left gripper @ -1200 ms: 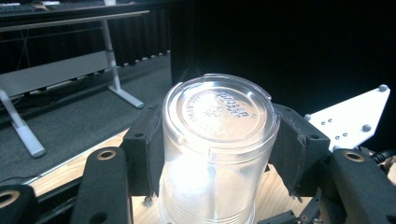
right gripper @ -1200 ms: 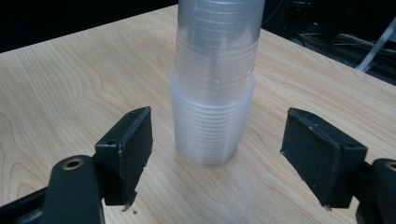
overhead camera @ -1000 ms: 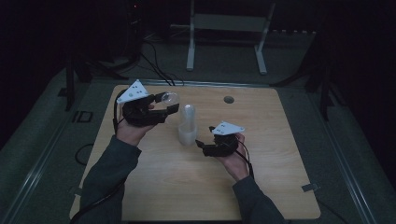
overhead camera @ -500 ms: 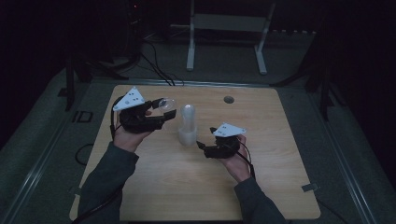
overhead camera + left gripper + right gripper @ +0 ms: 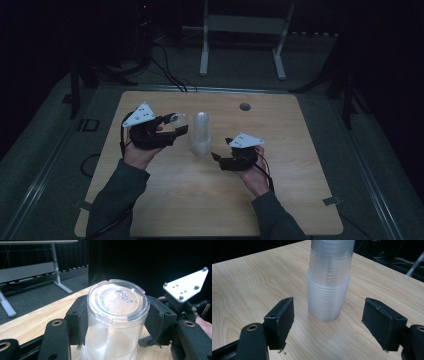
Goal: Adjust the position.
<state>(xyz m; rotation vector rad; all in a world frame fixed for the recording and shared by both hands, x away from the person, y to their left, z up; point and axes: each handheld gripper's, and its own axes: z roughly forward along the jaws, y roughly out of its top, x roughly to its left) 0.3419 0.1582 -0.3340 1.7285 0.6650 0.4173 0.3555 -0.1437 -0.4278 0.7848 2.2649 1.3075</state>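
- While the stack (image 5: 202,134) of clear cups stands upright near the middle of the counter (image 5: 280,200), bare wood lies all round it, widest on the person's near side and toward the right edge.
- The far edge carries a small round hole (image 5: 244,106), well apart from the stack.
- Beyond the counter, a white frame (image 5: 243,30) stands on dark floor, and cables (image 5: 167,75) run along the floor off the far left corner.
- A strip of tape (image 5: 332,201) sits at the near right edge.
- Nothing lies on the wood between the hands and the stack.
- The left claw (image 5: 178,124) is held just left of the stack's top, above the wood, pinching a single clear cup (image 5: 113,322); in the left gripper view both pads press on the cup's walls, and the cup's base (image 5: 117,300) faces the camera.
- That cup is apart from the stack, just beside its upper part in the high view.
- The right claw (image 5: 216,158) sits low, just right of the stack's foot, and its jaws have just been closing a little.
- In the right gripper view its pads (image 5: 285,315) stand spread to either side of the stack (image 5: 329,282), which stands a little beyond them, and neither touches it.
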